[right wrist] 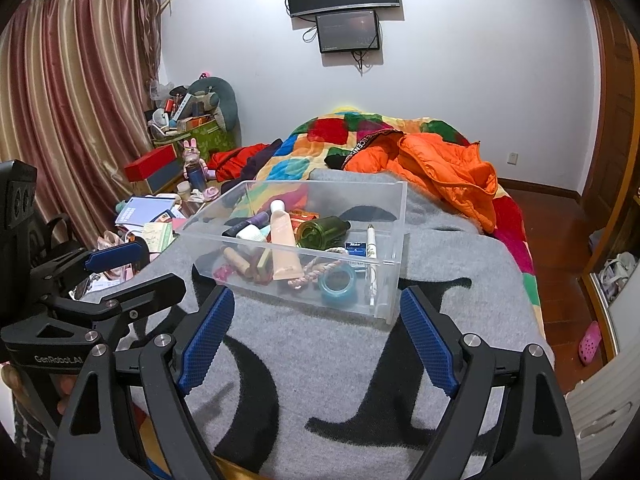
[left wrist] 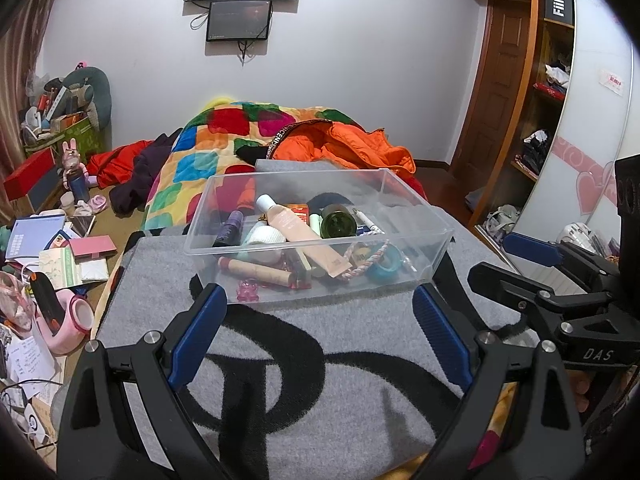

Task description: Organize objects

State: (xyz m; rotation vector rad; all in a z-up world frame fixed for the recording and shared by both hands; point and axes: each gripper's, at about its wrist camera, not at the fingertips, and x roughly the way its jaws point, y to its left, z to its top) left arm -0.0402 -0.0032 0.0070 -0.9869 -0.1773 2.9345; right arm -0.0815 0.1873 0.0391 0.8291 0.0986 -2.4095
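Note:
A clear plastic box stands on a grey blanket on the bed. It holds a peach tube, a green bottle, a teal tape roll, a braided cord and other small items. My left gripper is open and empty just in front of the box. My right gripper is open and empty, also in front of the box. Each gripper shows at the edge of the other's view.
An orange jacket and a multicoloured quilt lie behind the box. Cluttered books, boxes and toys cover the floor on the left. A wardrobe stands right. A pink shoe lies on the wooden floor.

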